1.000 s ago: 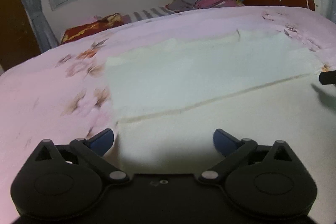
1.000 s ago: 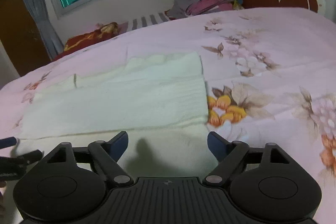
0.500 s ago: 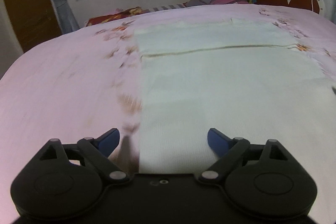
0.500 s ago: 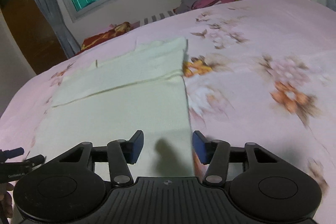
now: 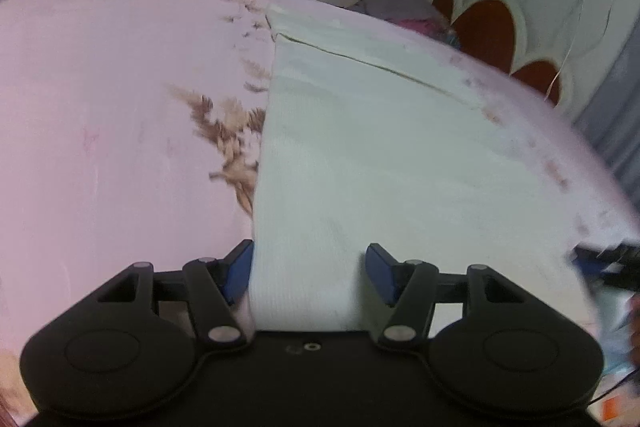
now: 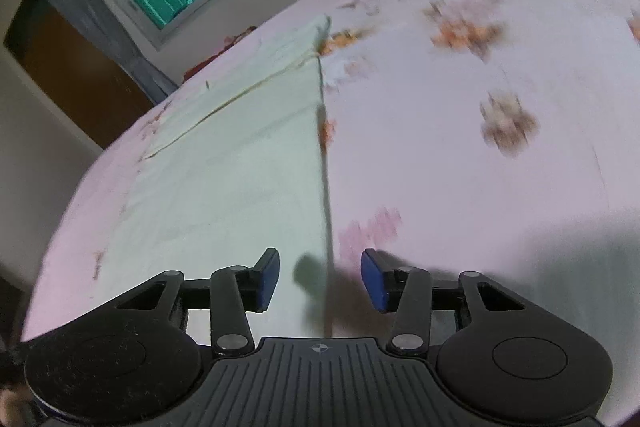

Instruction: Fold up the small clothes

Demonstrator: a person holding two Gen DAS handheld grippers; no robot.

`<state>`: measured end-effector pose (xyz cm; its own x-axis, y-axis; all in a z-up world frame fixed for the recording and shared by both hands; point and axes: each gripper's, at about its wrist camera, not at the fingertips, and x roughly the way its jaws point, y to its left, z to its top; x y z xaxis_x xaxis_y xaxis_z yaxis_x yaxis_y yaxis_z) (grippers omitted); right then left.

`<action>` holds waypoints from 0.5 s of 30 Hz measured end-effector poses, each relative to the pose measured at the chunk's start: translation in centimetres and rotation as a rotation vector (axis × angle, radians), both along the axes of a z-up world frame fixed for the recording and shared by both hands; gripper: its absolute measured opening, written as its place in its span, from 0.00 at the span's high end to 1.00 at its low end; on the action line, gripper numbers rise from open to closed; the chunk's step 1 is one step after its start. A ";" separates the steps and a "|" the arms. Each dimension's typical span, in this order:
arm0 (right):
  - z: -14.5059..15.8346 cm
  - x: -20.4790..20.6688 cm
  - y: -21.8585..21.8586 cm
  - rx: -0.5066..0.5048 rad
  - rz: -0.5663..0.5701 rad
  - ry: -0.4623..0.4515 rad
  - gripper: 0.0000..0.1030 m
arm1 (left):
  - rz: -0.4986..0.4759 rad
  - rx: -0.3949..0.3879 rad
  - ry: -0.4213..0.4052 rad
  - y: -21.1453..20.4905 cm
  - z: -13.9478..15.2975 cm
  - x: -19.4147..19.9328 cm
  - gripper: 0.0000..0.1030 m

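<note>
The pale cream ribbed knit garment (image 5: pixel 392 163) lies flat on the pink floral bedsheet (image 5: pixel 112 131), and the left gripper (image 5: pixel 310 273) and right gripper (image 6: pixel 320 279) straddle its 2 near corners, jaws parted, likely to pinch for a fold.

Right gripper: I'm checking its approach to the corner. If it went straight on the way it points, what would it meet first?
Probably the right side edge of the pale cream knit cloth, which runs between the open fingers of the right gripper; beyond lies the pink floral bedsheet. Depth is unclear.
</note>
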<state>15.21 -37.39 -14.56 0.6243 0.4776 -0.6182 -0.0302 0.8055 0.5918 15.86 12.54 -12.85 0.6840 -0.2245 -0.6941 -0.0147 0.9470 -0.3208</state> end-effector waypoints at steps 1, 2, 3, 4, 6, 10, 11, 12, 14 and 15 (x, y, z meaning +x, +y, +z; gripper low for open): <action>-0.3 -0.5 -0.4 0.036 0.000 0.010 0.58 | -0.001 -0.047 -0.001 0.5 -0.1 -0.3 0.45; -0.6 -1.2 -0.7 0.073 0.003 0.019 0.59 | -0.002 -0.103 0.003 1.0 -0.2 -0.6 0.48; -0.6 -1.6 -1.0 0.093 0.007 0.024 0.60 | -0.001 -0.159 0.007 1.5 -0.6 -0.7 0.50; -0.7 -2.2 -1.1 0.116 0.014 0.029 0.61 | -0.002 -0.209 0.011 1.9 -0.9 -1.0 0.53; -1.0 -3.3 -1.0 0.169 0.032 0.039 0.61 | -0.001 -0.284 0.015 2.1 -1.7 -1.4 0.56; -1.3 -4.2 -0.1 0.255 0.085 0.048 0.61 | 0.025 -0.379 0.013 3.1 -2.7 -0.9 0.60; -1.2 -4.2 0.1 0.256 0.091 0.044 0.62 | 0.036 -0.386 0.014 3.3 -2.8 -0.8 0.61; -1.1 -4.0 0.1 0.256 0.086 0.041 0.64 | 0.044 -0.392 0.013 3.4 -2.8 -0.6 0.61; -1.1 -3.5 -0.3 0.283 0.053 0.046 0.70 | 0.067 -0.401 0.006 4.0 -2.8 0.2 0.61; -1.1 -3.2 -0.8 0.309 0.031 0.050 0.72 | 0.078 -0.410 0.005 4.1 -2.7 0.4 0.61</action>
<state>11.99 -38.18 -15.69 0.5791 0.6658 -0.4704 -0.0167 0.5866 0.8097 16.29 16.68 -15.53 0.7066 -0.4306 -0.5615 -0.0837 0.7371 -0.6706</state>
